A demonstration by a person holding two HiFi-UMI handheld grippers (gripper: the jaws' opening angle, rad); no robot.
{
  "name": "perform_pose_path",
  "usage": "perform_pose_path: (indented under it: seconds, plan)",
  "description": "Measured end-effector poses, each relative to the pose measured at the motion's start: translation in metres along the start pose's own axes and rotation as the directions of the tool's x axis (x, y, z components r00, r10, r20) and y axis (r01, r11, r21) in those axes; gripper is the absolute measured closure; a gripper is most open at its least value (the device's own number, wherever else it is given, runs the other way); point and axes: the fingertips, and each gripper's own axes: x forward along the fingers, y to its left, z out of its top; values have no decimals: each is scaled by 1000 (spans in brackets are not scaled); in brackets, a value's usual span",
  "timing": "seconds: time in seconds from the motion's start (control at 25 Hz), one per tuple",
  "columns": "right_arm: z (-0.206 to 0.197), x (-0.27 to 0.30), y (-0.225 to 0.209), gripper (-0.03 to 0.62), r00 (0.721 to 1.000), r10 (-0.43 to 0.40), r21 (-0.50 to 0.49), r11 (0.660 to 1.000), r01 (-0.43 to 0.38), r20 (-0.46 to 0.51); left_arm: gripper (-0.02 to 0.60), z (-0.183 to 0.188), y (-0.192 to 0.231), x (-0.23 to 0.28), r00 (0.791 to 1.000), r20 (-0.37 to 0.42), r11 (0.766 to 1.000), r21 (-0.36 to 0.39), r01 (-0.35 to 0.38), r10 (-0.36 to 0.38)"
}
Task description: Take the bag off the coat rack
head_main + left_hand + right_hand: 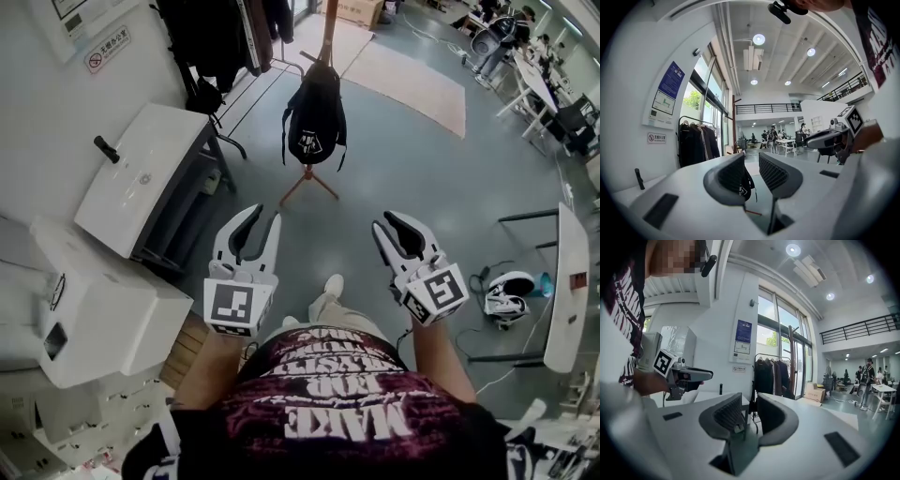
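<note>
Black bag [315,120] hangs on the wooden coat rack [330,33]; left gripper [265,216] and right gripper [386,222] both spread, empty, well apart from it

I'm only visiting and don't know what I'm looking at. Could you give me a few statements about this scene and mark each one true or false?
1. The black bag hangs on the wooden coat rack. True.
2. The left tool grips the bag. False: its jaws are apart and empty, well short of the bag.
3. The right tool is open with nothing between its jaws. True.
4. In the head view, the dark coats hang to the right of the bag. False: they hang to its left, near the wall.
</note>
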Motion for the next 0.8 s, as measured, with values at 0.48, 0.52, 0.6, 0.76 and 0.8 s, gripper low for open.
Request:
perform_pose_path:
  seconds: [0.48, 0.52, 0.6, 0.76, 0.8]
  plan:
    - [-12, 21, -52, 445, 1000, 2, 48, 999, -2, 11, 489, 4, 10, 49, 999, 8, 999, 3, -32, 32]
    - [-13, 25, -57, 445, 1000, 2, 51, 999, -3, 10, 489, 2, 12, 53, 999, 0, 999, 1, -34, 34]
    - [-15, 35, -66, 445, 1000, 9, 58, 998, -9, 6, 489, -3, 16, 62, 999, -20, 999, 4, -35, 36]
    - [-19, 56, -80, 442, 999, 32, 64, 997, -32, -3, 489, -12, 22, 79, 999, -38, 999, -29, -28, 27]
    - [-19, 62, -83, 442, 999, 38, 63, 997, -38, -3, 488, -14, 24, 84, 999, -42, 999, -37, -25, 24]
